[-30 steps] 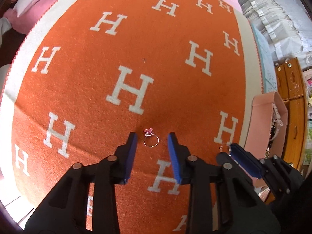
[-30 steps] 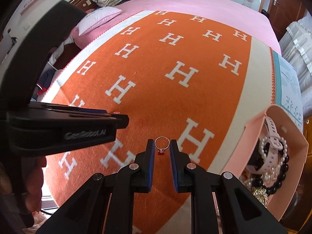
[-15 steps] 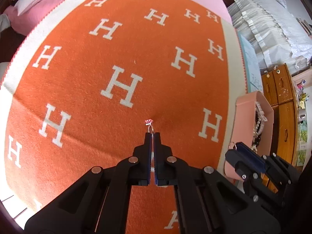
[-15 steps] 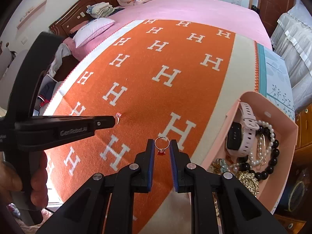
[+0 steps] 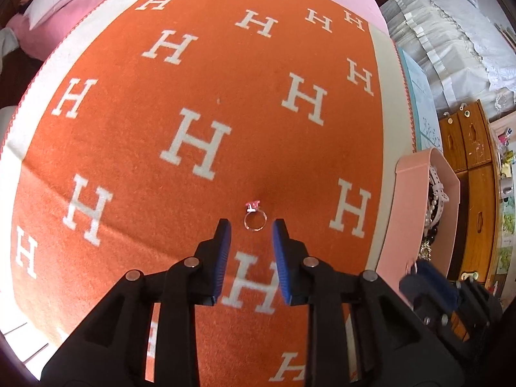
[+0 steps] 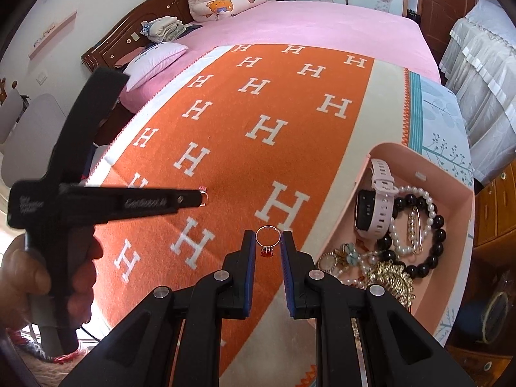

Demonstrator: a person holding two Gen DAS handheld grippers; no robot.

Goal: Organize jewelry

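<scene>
A thin ring with a pink stone (image 5: 254,217) lies on the orange blanket, just beyond the tips of my left gripper (image 5: 251,229). Its jaws are opening and the blue pads stand apart on either side without touching the ring. My right gripper (image 6: 267,242) is shut on a gold ring with a red stone (image 6: 268,241), held above the blanket's pale border. The pink jewelry box (image 6: 419,156) is to its right. The right wrist view also shows the left gripper (image 6: 198,197) from the side, with the pink-stone ring (image 6: 203,194) at its tip.
The pink box (image 5: 416,213) holds a pink watch (image 6: 374,200), pearl and black bead bracelets (image 6: 429,225) and gold pieces. The orange H-patterned blanket (image 6: 290,122) lies on a pink bed. Wooden drawers (image 5: 474,161) stand at right. A hand (image 6: 19,277) grips the left tool.
My left gripper shut around the pink-stone ring half a second ago and has since opened; the ring lies on the blanket. The right gripper carried its ring up and toward the box.
</scene>
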